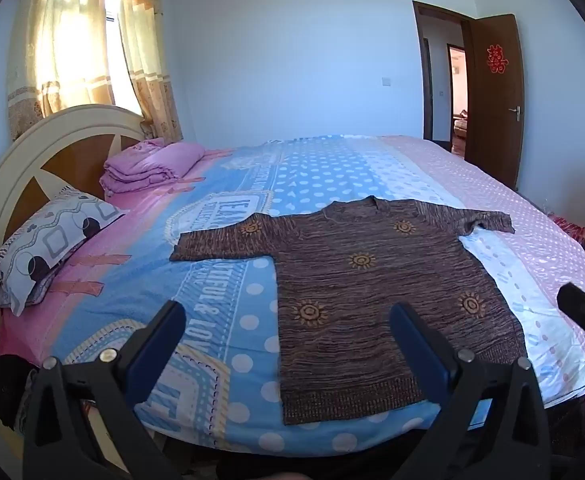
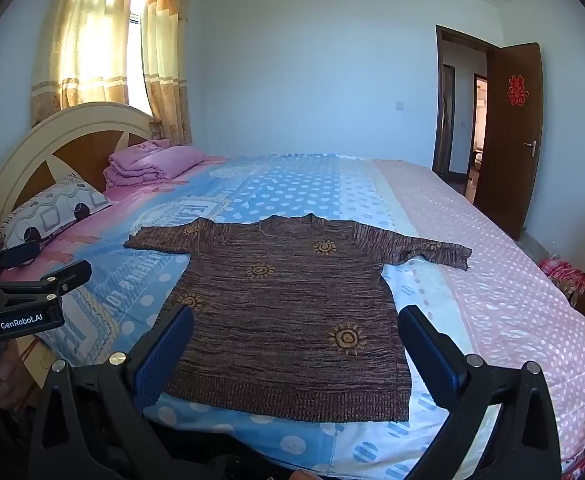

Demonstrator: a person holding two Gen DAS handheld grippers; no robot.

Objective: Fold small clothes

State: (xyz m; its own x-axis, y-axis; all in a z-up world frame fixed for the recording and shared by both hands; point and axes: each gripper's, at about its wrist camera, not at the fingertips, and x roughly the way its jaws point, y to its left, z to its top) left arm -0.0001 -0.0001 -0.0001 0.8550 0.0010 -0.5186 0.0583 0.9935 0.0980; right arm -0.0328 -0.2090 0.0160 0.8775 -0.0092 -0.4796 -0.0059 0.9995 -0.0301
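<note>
Sweater is the thing here, a brown knit with little orange sun motifs, spread flat on the bed with both sleeves out and the hem toward the near edge, which looks like the starting layout so every edge is reachable before the first fold. Going left to right: the left tool hangs above the near edge with its jaws wide apart and nothing between them, and the sweater's left hem corner sits just ahead of it, a bit toward its right finger, so I'd guess that corner or the left sleeve is its pick. The right tool is the same deal, jaws spread and empty, tipped down at the hem right in front of it, body of the sweater dead ahead. Folding hasn't started yet by the look of it.
</note>
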